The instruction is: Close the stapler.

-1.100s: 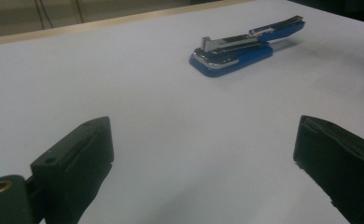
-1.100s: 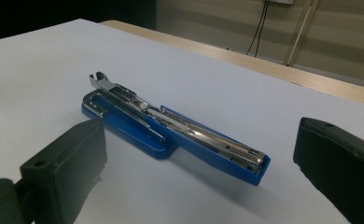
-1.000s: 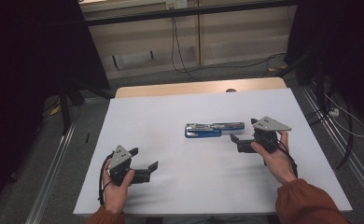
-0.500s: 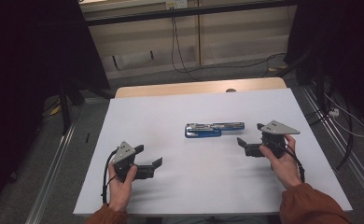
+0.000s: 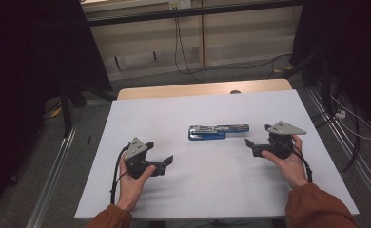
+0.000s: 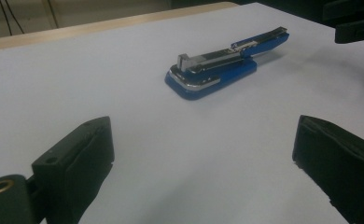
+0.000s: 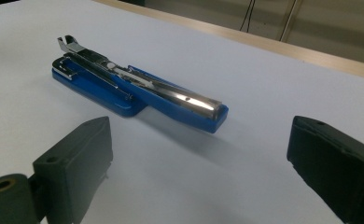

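Stapler (image 5: pixel 219 131) lies flat near the middle of the white tabletop (image 5: pixel 212 190), blue with a metal top, its long axis running across from my left to my right. My left claw (image 5: pixel 167 160) rests low on the near left side, jaws spread wide with nothing between them, pointing toward the stapler but well apart from it. My right claw (image 5: pixel 248 144) sits at the right, jaws likewise spread and empty, near the stapler's right end without touching it. In the right gripper view the stapler (image 7: pixel 138 91) lies ahead of the spread jaws, its top arm lifted off the base.
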Demonstrator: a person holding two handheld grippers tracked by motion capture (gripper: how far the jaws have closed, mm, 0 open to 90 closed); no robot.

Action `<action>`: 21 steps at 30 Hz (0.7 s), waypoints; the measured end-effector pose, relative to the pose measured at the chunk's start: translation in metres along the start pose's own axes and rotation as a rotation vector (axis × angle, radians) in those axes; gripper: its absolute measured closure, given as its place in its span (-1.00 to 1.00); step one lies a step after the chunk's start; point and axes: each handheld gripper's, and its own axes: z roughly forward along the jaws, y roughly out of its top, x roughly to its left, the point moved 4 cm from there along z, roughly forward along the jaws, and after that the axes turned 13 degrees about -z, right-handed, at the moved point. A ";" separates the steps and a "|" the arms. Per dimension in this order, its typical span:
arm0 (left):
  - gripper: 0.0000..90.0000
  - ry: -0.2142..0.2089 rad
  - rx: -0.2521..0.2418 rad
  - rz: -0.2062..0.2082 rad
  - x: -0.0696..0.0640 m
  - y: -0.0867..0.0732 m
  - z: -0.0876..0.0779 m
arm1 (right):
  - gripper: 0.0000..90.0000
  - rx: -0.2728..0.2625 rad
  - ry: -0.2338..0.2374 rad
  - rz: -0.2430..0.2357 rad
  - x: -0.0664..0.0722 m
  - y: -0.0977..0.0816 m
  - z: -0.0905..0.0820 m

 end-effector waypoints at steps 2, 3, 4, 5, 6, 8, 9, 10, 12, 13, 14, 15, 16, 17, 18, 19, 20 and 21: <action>-0.87 0.004 0.000 0.029 -0.002 0.003 0.005 | -0.84 -0.018 0.024 -0.004 0.001 0.003 -0.001; -0.87 0.005 0.002 0.035 -0.003 0.004 0.009 | -0.85 -0.036 0.043 0.009 0.002 0.005 -0.002; -0.87 0.009 0.006 0.039 -0.003 0.005 0.011 | -0.86 -0.048 0.050 0.010 0.002 0.006 -0.003; -0.87 0.006 0.004 0.035 -0.004 0.006 0.014 | -0.86 -0.048 0.047 0.004 0.003 0.007 -0.003; -0.88 0.009 0.003 0.035 -0.005 0.007 0.017 | -0.85 -0.045 0.045 0.004 0.003 0.007 -0.003; -0.89 -0.001 -0.003 0.038 -0.005 0.010 0.022 | -0.83 -0.041 0.051 0.005 0.004 0.006 -0.003; -0.89 -0.010 -0.008 0.039 -0.005 0.012 0.024 | -0.81 -0.039 0.057 0.007 0.005 0.005 -0.002; -0.89 -0.010 -0.012 0.033 -0.005 0.013 0.026 | -0.78 -0.038 0.060 0.008 0.005 0.005 -0.001; -0.89 -0.002 -0.014 0.039 -0.005 0.015 0.030 | -0.74 -0.035 0.067 0.014 0.005 0.004 0.001; -0.89 -0.007 -0.014 0.038 -0.006 0.016 0.033 | -0.72 -0.035 0.069 0.013 0.005 0.004 0.001; -0.89 0.000 -0.008 0.053 -0.006 0.017 0.035 | -0.68 -0.036 0.074 0.016 0.006 0.004 0.002; -0.89 0.002 -0.011 0.059 -0.007 0.018 0.038 | -0.64 -0.042 0.078 0.015 0.006 0.004 0.002; -0.89 -0.002 -0.017 0.066 -0.007 0.019 0.040 | -0.66 -0.046 0.075 0.014 0.006 0.004 0.002; -0.89 -0.006 -0.020 0.064 -0.008 0.020 0.043 | -0.66 -0.050 0.073 0.012 0.006 0.005 0.002; -0.89 -0.008 -0.020 0.057 -0.008 0.021 0.046 | -0.65 -0.053 0.074 0.016 0.006 0.005 0.002; -0.89 -0.006 -0.019 0.055 -0.008 0.022 0.048 | -0.65 -0.057 0.073 0.019 0.006 0.005 0.003; -0.88 -0.007 -0.023 0.051 -0.009 0.023 0.051 | -0.64 -0.055 0.071 0.018 0.006 0.005 0.003; -0.88 -0.005 -0.018 0.052 -0.010 0.024 0.053 | -0.62 -0.055 0.072 0.019 0.006 0.005 0.004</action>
